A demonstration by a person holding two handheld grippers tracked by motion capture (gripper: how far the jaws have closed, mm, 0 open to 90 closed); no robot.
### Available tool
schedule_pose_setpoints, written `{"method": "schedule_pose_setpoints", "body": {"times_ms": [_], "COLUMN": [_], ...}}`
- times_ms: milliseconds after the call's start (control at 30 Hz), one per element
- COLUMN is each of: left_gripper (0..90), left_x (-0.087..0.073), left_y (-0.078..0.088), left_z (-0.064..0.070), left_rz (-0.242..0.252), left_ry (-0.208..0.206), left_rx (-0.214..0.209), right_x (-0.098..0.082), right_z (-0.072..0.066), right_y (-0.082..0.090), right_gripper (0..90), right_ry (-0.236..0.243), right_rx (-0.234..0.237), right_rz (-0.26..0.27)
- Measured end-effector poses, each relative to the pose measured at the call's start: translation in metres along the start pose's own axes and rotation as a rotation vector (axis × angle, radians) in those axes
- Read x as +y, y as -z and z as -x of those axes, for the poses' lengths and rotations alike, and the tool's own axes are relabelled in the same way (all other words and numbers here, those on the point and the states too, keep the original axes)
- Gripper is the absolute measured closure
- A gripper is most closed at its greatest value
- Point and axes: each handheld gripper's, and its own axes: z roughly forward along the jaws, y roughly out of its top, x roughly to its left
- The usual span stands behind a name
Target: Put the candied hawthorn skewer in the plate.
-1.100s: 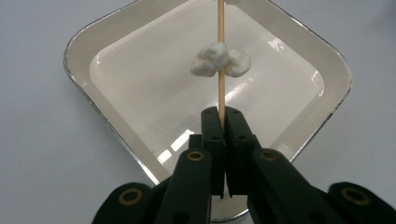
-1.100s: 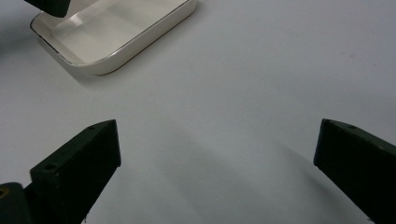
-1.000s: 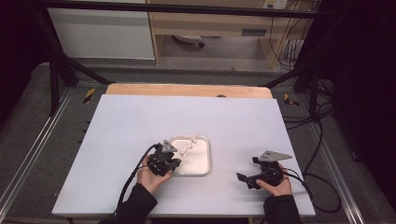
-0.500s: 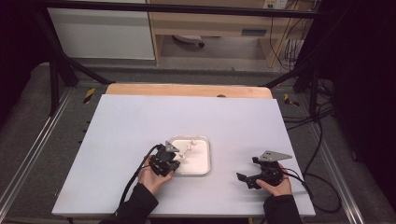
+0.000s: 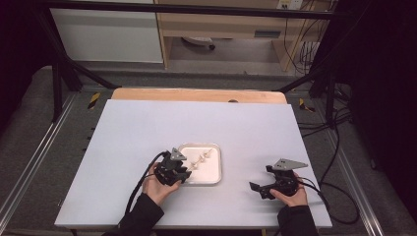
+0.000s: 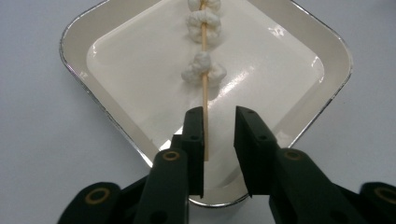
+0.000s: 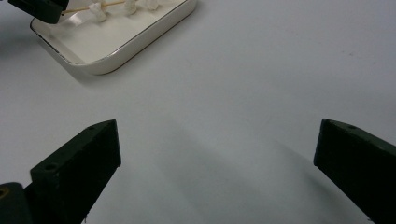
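Left hand-held gripper just parted around one skewer, three white lumps, one tray.

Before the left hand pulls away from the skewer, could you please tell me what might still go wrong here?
The left gripper has just been opening, yet the skewer lies against one of its fingers, so a careless retreat might drag it. The skewer's near end sits by the tray rim and could ride up onto it. The white pieces may slide along the stick if it gets nudged.
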Motion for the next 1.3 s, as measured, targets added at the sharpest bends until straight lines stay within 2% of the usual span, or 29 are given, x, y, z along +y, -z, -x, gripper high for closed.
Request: {"method": "schedule_pose_setpoints", "body": {"times_ms": [133, 300, 500, 600, 1000, 1300], "left_gripper": [61.8, 45.1, 27.9, 21.2, 12.6, 8.3], "left_x": [-0.001, -0.003, -0.013, -0.02, -0.064, -0.093], "left_y": [0.009, 0.019, 0.032, 0.038, 0.057, 0.063], "left_z": [-0.006, -0.012, -0.023, -0.03, -0.058, -0.068], "left_rz": [0.027, 0.044, 0.064, 0.073, 0.109, 0.127], "left_ry": [-0.003, -0.011, -0.027, -0.018, 0.018, 0.021], "left_rx": [-0.013, -0.034, -0.004, 0.001, 0.041, 0.05], "right_x": [0.0, 0.0, 0.001, 0.001, 0.0, -0.001], "right_z": [0.0, 0.0, 0.001, 0.001, 0.001, 0.001], "right_y": [0.001, 0.001, 0.002, 0.002, 0.002, 0.002], "right_gripper": [1.4, 1.3, 1.2, 1.1, 0.9, 0.9], "right_ry": [-0.002, 0.002, 0.001, 0.0, 0.001, -0.001], "right_rx": [0.001, -0.002, -0.004, -0.006, -0.008, -0.016], "right_rz": [-0.001, -0.001, 0.004, 0.003, -0.001, -0.008]}}
